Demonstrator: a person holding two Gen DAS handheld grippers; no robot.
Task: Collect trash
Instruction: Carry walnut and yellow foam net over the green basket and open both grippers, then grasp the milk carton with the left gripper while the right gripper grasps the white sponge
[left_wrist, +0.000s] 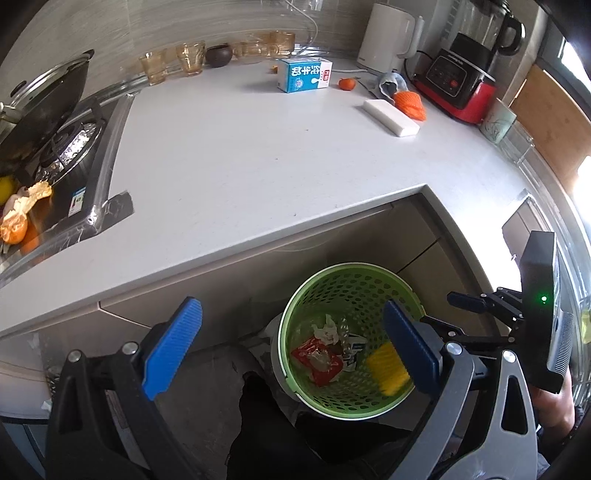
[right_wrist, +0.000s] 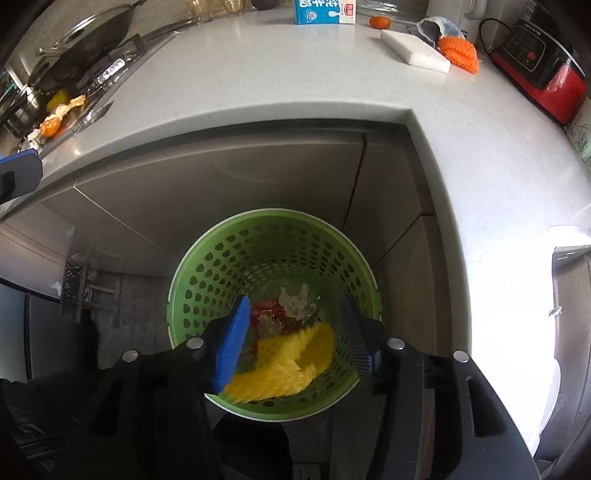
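On the far left, orange peel (left_wrist: 16, 218) is lying by the stove (left_wrist: 70, 147), and a milk carton (left_wrist: 304, 75) is standing farther along the white counter (left_wrist: 240, 158). You are holding your left gripper (left_wrist: 291, 347) with its jaws wide apart and empty above the floor beside the green basket (left_wrist: 351, 280). You are hovering your right gripper (right_wrist: 295, 343), jaws also apart, over the basket's mouth, where the yellow foam net (right_wrist: 284, 369) is lying free among a red wrapper (right_wrist: 269, 314) and crumpled paper (right_wrist: 295, 301).
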